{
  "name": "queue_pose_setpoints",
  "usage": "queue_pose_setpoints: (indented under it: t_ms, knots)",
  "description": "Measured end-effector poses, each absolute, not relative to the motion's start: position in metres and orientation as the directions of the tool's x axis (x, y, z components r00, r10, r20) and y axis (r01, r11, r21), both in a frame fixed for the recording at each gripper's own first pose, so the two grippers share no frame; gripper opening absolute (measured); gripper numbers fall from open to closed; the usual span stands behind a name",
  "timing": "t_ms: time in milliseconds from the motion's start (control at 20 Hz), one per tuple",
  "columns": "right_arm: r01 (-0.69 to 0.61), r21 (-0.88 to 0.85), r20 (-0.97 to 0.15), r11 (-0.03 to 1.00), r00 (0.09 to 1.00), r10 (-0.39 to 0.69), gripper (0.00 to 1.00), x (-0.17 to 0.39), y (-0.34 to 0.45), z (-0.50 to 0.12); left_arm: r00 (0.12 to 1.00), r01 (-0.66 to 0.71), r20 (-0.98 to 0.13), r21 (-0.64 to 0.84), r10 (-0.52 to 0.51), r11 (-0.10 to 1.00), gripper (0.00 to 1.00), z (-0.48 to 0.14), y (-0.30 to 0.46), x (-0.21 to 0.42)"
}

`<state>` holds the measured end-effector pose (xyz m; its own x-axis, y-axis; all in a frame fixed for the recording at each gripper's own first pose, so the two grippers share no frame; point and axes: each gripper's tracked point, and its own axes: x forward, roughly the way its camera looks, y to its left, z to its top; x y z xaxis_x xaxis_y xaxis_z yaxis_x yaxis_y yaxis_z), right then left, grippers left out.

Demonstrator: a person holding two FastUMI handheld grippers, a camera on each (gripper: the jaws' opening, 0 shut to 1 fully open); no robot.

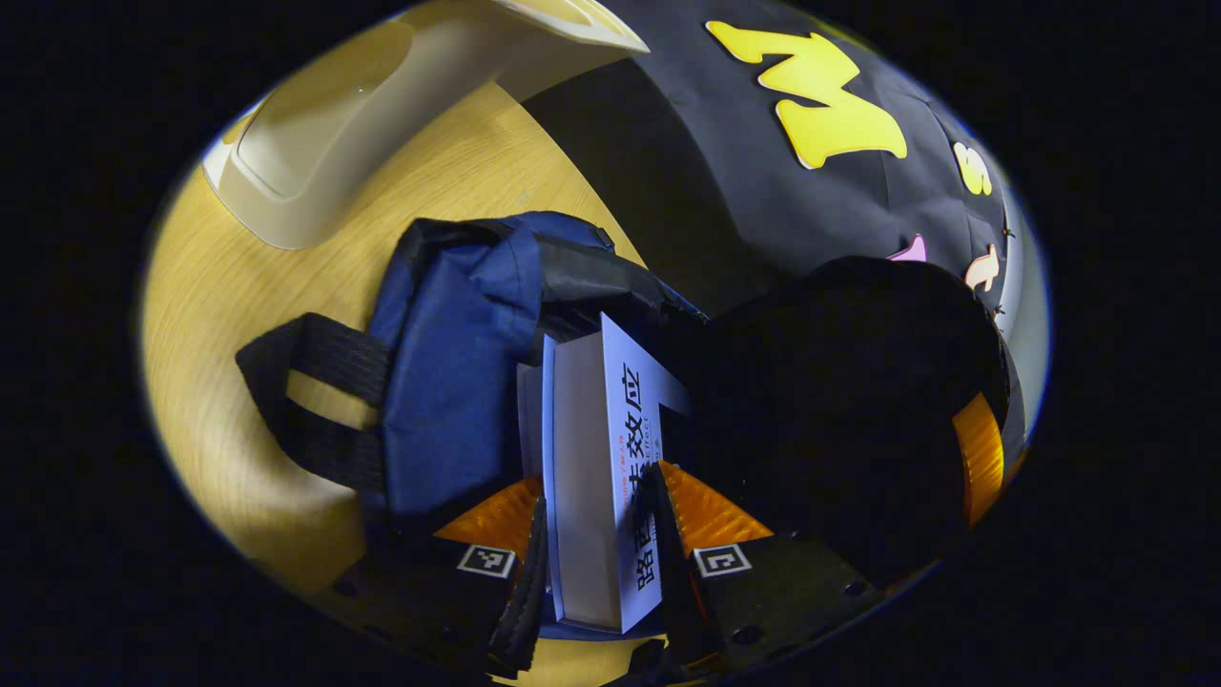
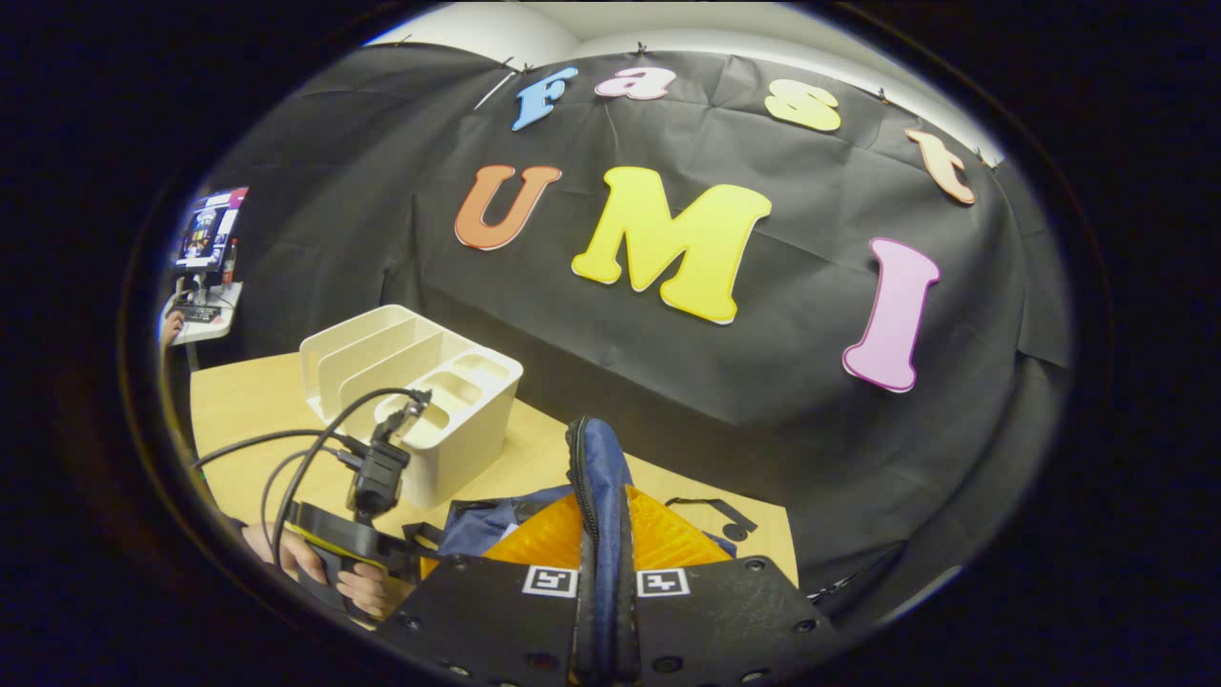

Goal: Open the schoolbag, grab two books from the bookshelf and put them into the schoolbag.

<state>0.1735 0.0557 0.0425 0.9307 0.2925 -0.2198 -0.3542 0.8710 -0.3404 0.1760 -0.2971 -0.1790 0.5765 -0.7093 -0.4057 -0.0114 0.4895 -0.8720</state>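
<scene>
In the left gripper view my left gripper [image 1: 596,487] is shut on a white-paged book [image 1: 582,429] with a pale cover. The book stands partly inside the mouth of the blue schoolbag [image 1: 448,363], which lies on the wooden table [image 1: 219,305]. Another pale book edge [image 1: 529,405] shows just left of it inside the bag. The dark bulk of the right gripper [image 1: 839,410] hides the bag's right side. In the right gripper view my right gripper [image 2: 603,520] is shut on the schoolbag's zippered rim [image 2: 596,458], holding it up.
The white bookshelf [image 2: 410,382] stands on the table behind the bag, also seen as the white bookshelf [image 1: 324,143] at the upper left. A hand [image 2: 358,582] holds the left gripper with trailing cables [image 2: 286,448]. A small side table with a screen [image 2: 205,239] stands far left.
</scene>
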Motion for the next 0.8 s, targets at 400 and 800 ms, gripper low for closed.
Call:
queue_pose_setpoints:
  t_ms: [400,800]
  knots:
    - [-0.367,-0.344,-0.238,0.864,0.924,0.298,0.08,0.178,0.056,0.033,0.559,-0.017,-0.430,-0.861,-0.710,0.508,0.54,-0.181,-0.326,0.189]
    - [-0.317,-0.311,-0.238,0.896,0.939,0.249,0.08,0.186,0.033,0.021,0.610,0.167,-0.590,-0.557,-0.529,0.814,1.00,-0.178,-0.297,0.177]
